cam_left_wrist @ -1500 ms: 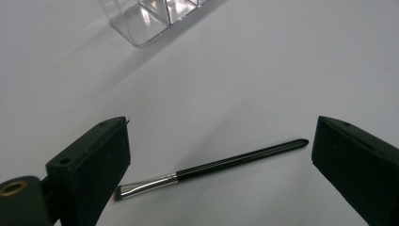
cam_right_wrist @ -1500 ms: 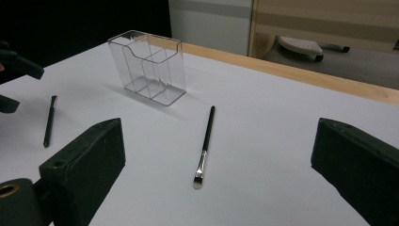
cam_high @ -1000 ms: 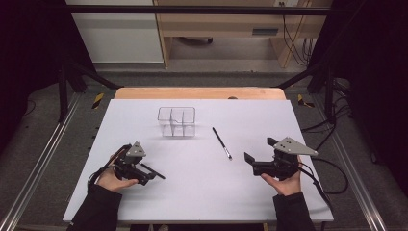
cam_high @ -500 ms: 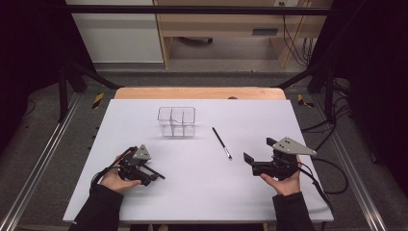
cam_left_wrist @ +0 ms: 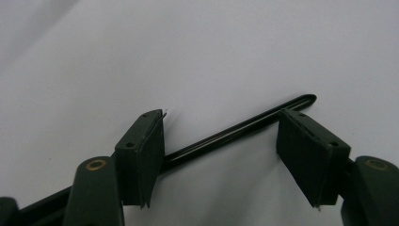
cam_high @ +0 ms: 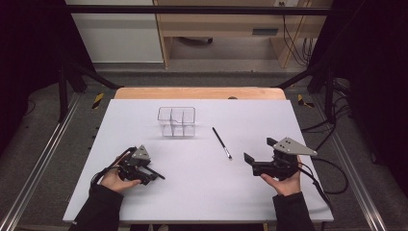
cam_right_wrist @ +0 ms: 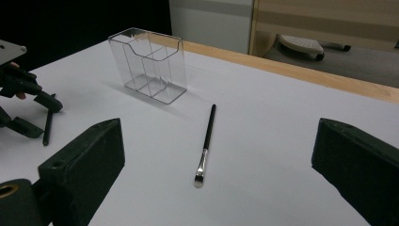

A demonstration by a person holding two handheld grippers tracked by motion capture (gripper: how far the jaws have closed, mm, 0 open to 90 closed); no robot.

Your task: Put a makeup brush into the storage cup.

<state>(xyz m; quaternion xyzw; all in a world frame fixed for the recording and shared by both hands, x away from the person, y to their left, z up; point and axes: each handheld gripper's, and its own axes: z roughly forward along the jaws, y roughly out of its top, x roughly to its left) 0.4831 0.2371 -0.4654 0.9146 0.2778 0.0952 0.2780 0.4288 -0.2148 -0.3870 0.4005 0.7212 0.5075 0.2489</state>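
Note:
My left gripper (cam_high: pixel 146 174) rests low on the white table (cam_high: pixel 202 192) at the near left. A thin black stick (cam_left_wrist: pixel 226 134) lies slantwise across the gap between its jaws, one end by the right jaw's tip. The jaws have just been closing around it and the left gripper (cam_left_wrist: pixel 221 117) is still open, its pads not pressing. My right gripper (cam_high: pixel 260 149) is held at the near right and stands wide open and empty (cam_right_wrist: pixel 219 127). Ahead of it lies a black-handled brush (cam_right_wrist: pixel 207 141) with a silver tip. A clear divided holder (cam_right_wrist: pixel 148 63) stands upright behind the brush.
The brush (cam_high: pixel 222 143) lies just right of the clear holder (cam_high: pixel 176 121) at mid-table. A wooden strip (cam_high: pixel 199 93) borders the far edge. Cables trail off the right side (cam_high: pixel 332 178). Metal rails run along both sides of the table.
The left gripper has shifted slightly toward the near edge and settled lower over the black stick. The right gripper, brush and holder have not moved.

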